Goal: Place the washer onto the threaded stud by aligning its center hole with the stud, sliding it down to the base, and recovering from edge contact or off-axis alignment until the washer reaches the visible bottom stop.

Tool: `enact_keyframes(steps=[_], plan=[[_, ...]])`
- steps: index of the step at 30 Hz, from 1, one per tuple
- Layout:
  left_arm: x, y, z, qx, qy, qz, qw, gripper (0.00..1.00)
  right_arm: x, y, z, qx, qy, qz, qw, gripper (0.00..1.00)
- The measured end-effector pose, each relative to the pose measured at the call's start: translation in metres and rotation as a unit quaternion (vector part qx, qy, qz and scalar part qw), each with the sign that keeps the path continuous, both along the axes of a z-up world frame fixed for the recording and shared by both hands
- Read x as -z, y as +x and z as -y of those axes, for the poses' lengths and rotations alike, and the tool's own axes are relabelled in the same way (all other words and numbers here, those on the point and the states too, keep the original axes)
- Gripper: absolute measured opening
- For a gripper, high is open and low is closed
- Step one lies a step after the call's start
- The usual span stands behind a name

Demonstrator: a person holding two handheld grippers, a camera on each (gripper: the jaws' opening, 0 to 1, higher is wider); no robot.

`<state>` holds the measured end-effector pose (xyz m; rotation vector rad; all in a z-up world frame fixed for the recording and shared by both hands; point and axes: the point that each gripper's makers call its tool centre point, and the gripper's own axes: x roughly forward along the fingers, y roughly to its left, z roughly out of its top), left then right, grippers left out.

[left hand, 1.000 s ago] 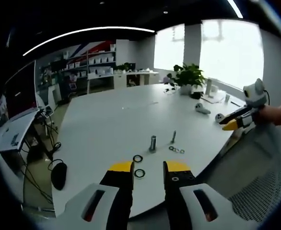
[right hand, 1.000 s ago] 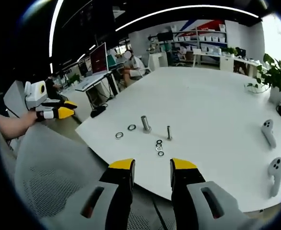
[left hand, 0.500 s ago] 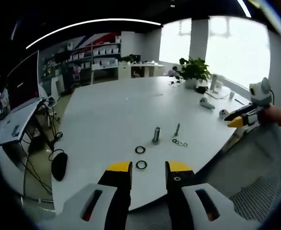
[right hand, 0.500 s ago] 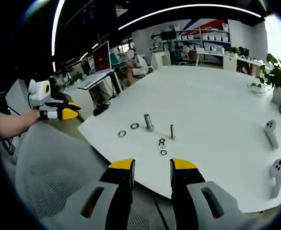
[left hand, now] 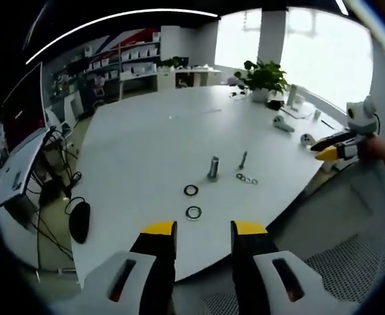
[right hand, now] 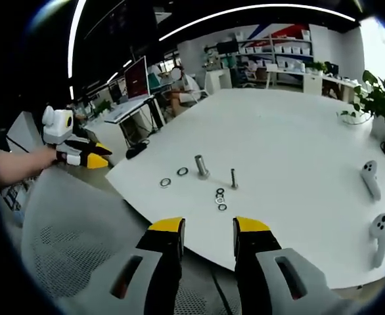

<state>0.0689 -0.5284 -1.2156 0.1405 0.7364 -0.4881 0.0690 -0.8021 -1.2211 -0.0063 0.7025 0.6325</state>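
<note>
Two studs stand on the white table [left hand: 146, 144]: a thick grey one [left hand: 213, 167] [right hand: 200, 165] and a thin threaded one [left hand: 243, 159] [right hand: 232, 178]. Two dark ring washers [left hand: 190, 190] [left hand: 193, 212] lie near the thick stud, also seen as washers [right hand: 181, 172] [right hand: 164, 183]. A small cluster of washers [left hand: 245, 178] [right hand: 220, 198] lies by the thin stud. My left gripper [left hand: 203, 228] is open and empty, short of the table edge. My right gripper [right hand: 209, 226] is open and empty too, over a mesh chair back. Each gripper shows far off in the other's view: [left hand: 337, 146], [right hand: 81, 152].
Two white controllers [right hand: 370, 180] [right hand: 377, 231] lie at the table's far side, near a potted plant [left hand: 265, 77]. A grey mesh chair [right hand: 81, 243] stands between me and the table. Desks with monitors [right hand: 136, 79] and shelves line the room. A black mouse-like object [left hand: 79, 223] lies low at left.
Both cameras shifted slightly; the left gripper view has drawn back and tilted, so the studs sit higher in it. Nothing on the table moved. Both grippers stay open.
</note>
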Motion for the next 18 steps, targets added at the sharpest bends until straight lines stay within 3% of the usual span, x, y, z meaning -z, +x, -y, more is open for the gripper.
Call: enact_keyframes(steps=[2, 10, 18], plan=[[0.004, 0.007, -0.002, -0.001, 0.004, -0.018, 0.9998, 0.32, 0.0, 0.0, 0.0, 0.0, 0.001, 0.0, 1.0, 0.31], [0.016, 0.031, 0.003, 0.011, 0.028, -0.041, 0.9987, 0.32, 0.002, 0.0, 0.0, 0.0, -0.002, -0.004, 1.0, 0.31], [0.048, 0.052, 0.016, 0.011, 0.042, -0.062, 0.9971, 0.32, 0.002, 0.001, 0.002, 0.005, -0.001, -0.004, 1.0, 0.31]])
